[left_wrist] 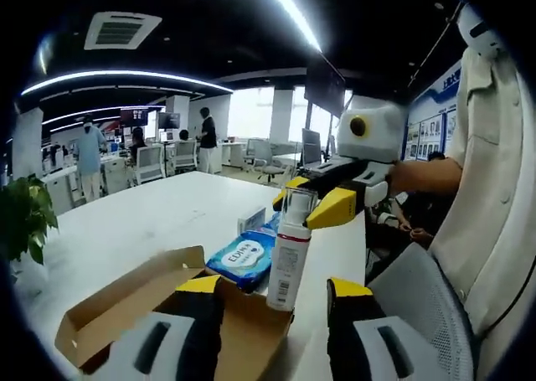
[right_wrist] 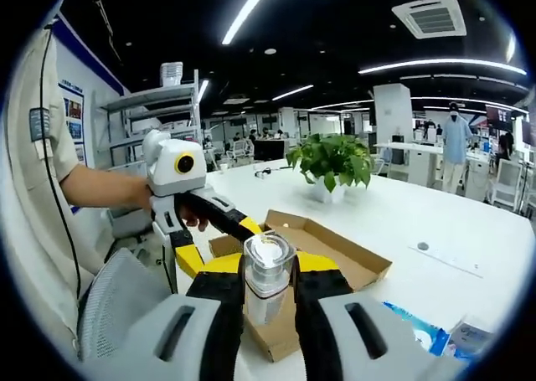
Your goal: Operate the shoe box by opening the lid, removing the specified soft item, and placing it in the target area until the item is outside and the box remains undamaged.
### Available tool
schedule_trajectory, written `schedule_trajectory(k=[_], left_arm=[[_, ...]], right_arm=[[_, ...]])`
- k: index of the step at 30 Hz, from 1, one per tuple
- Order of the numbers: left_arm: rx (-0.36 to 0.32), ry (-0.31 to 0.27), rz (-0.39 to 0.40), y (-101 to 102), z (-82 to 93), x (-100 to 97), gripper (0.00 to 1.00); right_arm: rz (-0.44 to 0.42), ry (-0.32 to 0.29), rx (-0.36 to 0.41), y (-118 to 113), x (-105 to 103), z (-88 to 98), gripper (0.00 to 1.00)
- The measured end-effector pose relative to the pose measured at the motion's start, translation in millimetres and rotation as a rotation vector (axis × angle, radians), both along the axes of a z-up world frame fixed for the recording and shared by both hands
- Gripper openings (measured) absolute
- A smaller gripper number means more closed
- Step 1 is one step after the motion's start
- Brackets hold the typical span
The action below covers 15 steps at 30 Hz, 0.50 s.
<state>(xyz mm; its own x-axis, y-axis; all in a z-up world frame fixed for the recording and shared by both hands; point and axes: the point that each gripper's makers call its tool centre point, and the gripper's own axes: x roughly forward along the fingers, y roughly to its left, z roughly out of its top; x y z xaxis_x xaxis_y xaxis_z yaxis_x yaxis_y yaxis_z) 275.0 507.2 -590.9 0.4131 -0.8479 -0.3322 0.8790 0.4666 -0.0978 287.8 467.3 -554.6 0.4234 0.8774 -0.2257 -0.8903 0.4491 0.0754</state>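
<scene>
An open brown cardboard shoe box [left_wrist: 117, 301] [right_wrist: 335, 247] lies on the white table [left_wrist: 134, 222] with its lid folded out. A white pump bottle with a clear cap [left_wrist: 289, 247] [right_wrist: 268, 272] stands upright at the box's near edge. My right gripper [right_wrist: 268, 268] is shut on the bottle's top; in the left gripper view it [left_wrist: 311, 198] reaches in from the right, yellow tips around the cap. My left gripper [left_wrist: 275, 286] [right_wrist: 219, 243] is open, jaws wide on either side of the bottle's base. A soft blue wipes pack [left_wrist: 247, 255] [right_wrist: 419, 322] lies on the table beside the box.
A potted plant [right_wrist: 331, 159] [left_wrist: 25, 218] stands on the table behind the box. A grey mesh chair [left_wrist: 427, 297] [right_wrist: 117, 301] is at the table's edge by the person's sleeve. A small white carton [left_wrist: 251, 220] sits behind the wipes. People stand at distant desks.
</scene>
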Motion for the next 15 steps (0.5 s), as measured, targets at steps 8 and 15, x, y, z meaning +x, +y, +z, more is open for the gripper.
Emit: schedule_trajectory(k=[8,15], left_arm=[[0.017,0.020,0.086,19,-1.5,3.3,0.63],[0.042,0.016,0.150,37,-3.2,5.1,0.69]], right_arm=[[-0.034,-0.018,-0.016,-14,17,1.7,0.19],[-0.058,-0.035,-0.035,-28,35,-0.1,0.19]])
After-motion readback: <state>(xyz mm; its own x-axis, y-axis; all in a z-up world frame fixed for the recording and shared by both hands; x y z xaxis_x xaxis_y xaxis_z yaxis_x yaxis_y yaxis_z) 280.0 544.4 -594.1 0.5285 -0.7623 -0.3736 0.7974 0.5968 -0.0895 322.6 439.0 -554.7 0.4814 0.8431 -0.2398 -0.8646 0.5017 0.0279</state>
